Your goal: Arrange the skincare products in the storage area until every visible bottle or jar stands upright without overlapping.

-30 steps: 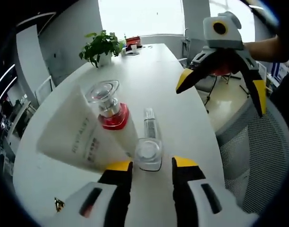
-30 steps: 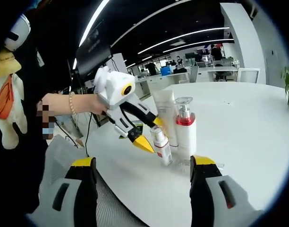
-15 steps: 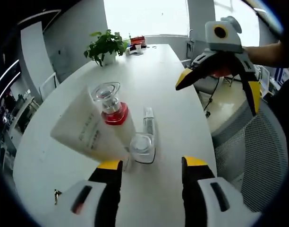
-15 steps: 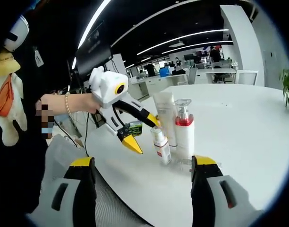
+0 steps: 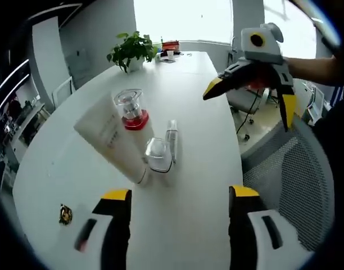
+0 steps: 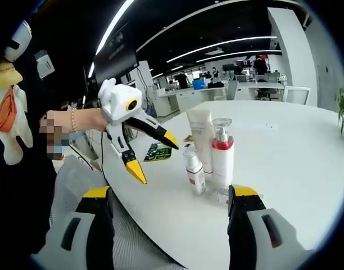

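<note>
Three products stand close together on the white table [image 5: 189,84]: a white tube [image 5: 110,138] [image 6: 201,132], a white pump bottle [image 5: 130,108] [image 6: 222,157] with a red collar and clear cap, and a small white bottle [image 5: 158,154] [image 6: 194,170] with a clear cap. A thin clear bottle [image 5: 171,135] lies flat beside them. My left gripper [image 5: 180,194] [image 6: 154,156] is open and empty, a short way back from the small bottle. My right gripper [image 6: 170,192] [image 5: 248,98] hangs open and empty above the table's edge, apart from the group.
A potted plant [image 5: 132,48] and small red items [image 5: 172,45] sit at the table's far end. A small gold object [image 5: 65,214] lies near my left jaw. A green-black packet [image 6: 158,152] lies behind the bottles. A mesh chair [image 5: 295,185] stands beside the table.
My left gripper has drawn back from the small bottle and its jaws have spread wider. The bottles stay in place. The right gripper has hardly moved.
</note>
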Tool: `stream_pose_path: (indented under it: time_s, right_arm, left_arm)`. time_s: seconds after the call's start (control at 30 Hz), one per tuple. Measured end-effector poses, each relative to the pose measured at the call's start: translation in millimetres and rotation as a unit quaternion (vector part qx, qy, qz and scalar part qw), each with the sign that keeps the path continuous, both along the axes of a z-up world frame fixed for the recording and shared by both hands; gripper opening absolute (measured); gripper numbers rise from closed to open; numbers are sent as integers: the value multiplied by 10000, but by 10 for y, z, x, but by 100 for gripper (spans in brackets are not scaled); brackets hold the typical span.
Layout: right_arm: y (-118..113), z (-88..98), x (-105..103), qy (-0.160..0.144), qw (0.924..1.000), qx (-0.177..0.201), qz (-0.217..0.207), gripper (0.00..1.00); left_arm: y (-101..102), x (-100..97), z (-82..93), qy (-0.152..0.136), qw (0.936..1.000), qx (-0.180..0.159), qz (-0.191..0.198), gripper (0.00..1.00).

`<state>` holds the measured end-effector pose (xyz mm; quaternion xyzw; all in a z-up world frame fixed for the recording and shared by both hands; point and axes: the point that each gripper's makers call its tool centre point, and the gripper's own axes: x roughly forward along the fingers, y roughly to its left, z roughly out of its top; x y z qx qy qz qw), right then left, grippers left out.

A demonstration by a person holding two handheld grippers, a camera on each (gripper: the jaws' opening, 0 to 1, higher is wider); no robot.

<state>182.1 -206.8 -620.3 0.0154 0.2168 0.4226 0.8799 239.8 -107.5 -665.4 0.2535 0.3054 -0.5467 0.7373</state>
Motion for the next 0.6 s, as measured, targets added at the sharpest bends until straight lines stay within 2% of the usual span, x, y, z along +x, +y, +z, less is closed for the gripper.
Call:
stream_pose_path:
  time_s: [0.2, 0.33, 0.43, 0.6]
  right_arm:
    - [24, 18, -13, 5, 10000, -32, 44, 84]
    - [53, 27, -30, -5, 9999, -71, 87, 84]
    - [81, 31, -41, -6, 9999, -88, 123, 84]
    - [134, 60, -29, -26, 9998, -69, 169, 84]
  left_arm:
    - [243, -63, 7, 112, 9993, -24, 360, 84]
    - [383, -137, 76, 233, 9977, -149, 625, 87]
    - [526, -144, 130, 255, 9951, -281, 908, 91]
    - [777, -172, 117, 363, 9907, -264, 1284, 97]
